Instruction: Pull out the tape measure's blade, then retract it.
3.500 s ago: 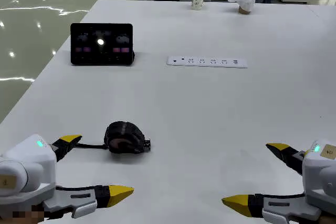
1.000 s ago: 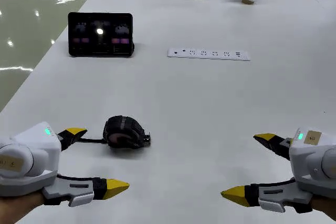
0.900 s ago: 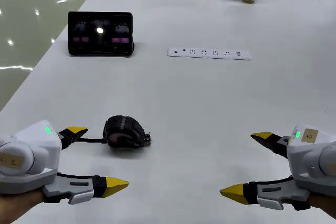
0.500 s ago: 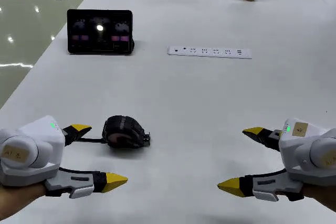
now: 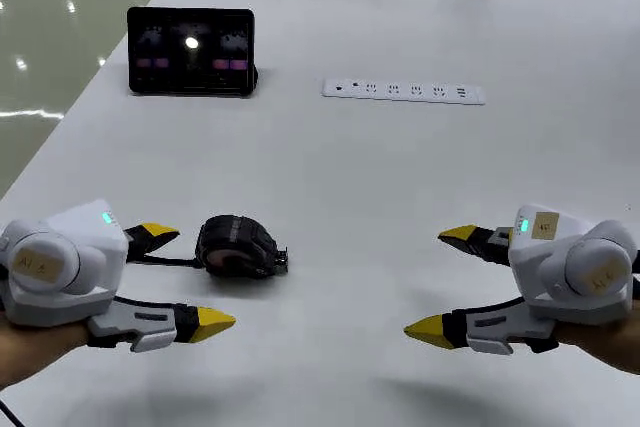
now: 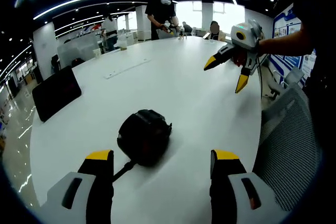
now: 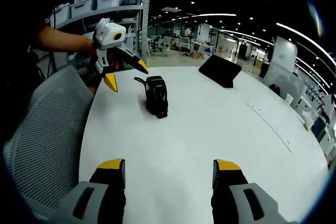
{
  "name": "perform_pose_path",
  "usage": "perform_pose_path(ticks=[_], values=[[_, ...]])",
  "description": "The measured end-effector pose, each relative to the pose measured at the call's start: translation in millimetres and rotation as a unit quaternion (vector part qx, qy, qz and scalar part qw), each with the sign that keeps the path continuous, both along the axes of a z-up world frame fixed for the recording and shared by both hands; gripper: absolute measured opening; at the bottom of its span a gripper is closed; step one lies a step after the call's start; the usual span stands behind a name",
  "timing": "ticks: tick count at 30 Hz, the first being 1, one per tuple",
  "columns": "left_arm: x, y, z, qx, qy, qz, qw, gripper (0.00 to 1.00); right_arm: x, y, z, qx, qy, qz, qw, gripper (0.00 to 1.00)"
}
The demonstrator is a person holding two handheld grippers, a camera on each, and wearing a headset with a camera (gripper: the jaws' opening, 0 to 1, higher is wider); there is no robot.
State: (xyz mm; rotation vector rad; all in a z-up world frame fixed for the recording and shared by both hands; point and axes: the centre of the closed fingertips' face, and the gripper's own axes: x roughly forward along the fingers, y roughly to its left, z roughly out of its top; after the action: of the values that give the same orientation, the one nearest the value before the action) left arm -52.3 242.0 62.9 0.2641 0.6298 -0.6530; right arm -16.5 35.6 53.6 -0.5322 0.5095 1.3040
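One tape measure (image 5: 238, 246) lies on the white table (image 5: 340, 177), just beside the left gripper (image 5: 198, 278) and well apart from the right gripper (image 5: 428, 283). Both grippers hold their jaws wide apart and empty. We judge this step to be the approach: we close the left gripper on the case first, then take the blade tip squarely with the right. We count one tape measure, two grippers, one tablet (image 5: 190, 51) and one power strip (image 5: 403, 91).

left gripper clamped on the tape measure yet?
No, the left gripper stands open, with the tape measure lying on the table ahead of its jaws.
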Motion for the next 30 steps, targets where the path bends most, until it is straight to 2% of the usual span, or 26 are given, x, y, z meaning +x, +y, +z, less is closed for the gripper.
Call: perform_pose_path(ticks=[14, 20, 30], values=[[15.5, -0.4, -6.3, 0.016, 0.012, -0.033, 0.9993, 0.62, 12.4, 27.0, -6.3, -0.01, -0.009, 0.054, 0.9984, 0.57], [22.5, 1.2, -8.3, 0.03, 0.015, -0.053, 0.998, 0.56, 17.9, 39.9, -8.4, -0.013, -0.017, 0.076, 0.9969, 0.53], [29.9, 1.4, -13.2, 0.042, 0.024, -0.075, 0.996, 0.5, 25.1, 59.3, -14.3, -0.022, -0.021, 0.102, 0.9943, 0.48]])
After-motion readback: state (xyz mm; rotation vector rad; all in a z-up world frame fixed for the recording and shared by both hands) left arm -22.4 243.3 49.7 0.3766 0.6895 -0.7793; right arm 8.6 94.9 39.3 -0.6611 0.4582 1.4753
